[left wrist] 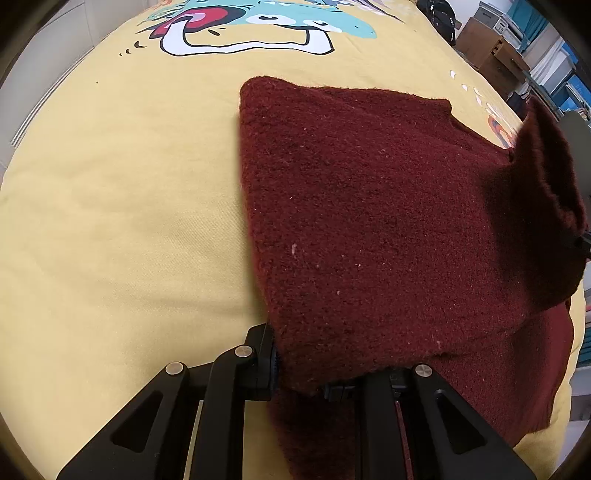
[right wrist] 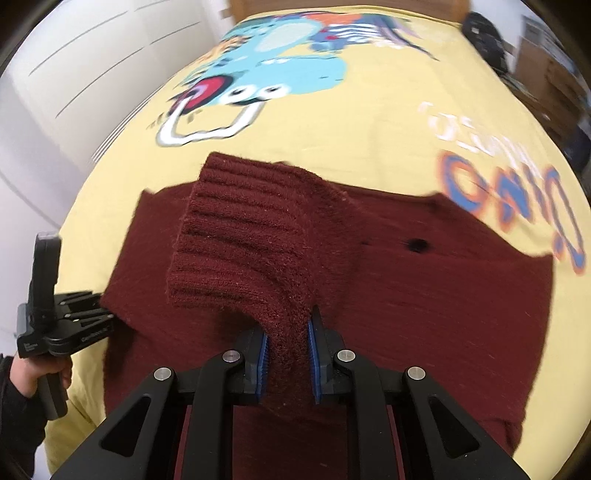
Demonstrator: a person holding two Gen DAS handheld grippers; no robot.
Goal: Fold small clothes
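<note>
A dark red knitted sweater lies flat on a yellow bedspread. My left gripper is shut on the sweater's near left edge, and the cloth covers its right finger. In the right wrist view the same gripper shows at the sweater's left edge, held by a hand. My right gripper is shut on the sleeve, whose ribbed cuff stands lifted over the sweater's body. That raised sleeve hangs at the right in the left wrist view.
The bedspread carries a blue cartoon print and orange lettering beyond the sweater. White cupboard doors stand to the left. A black bag, wooden furniture and blue boxes lie past the bed's far right.
</note>
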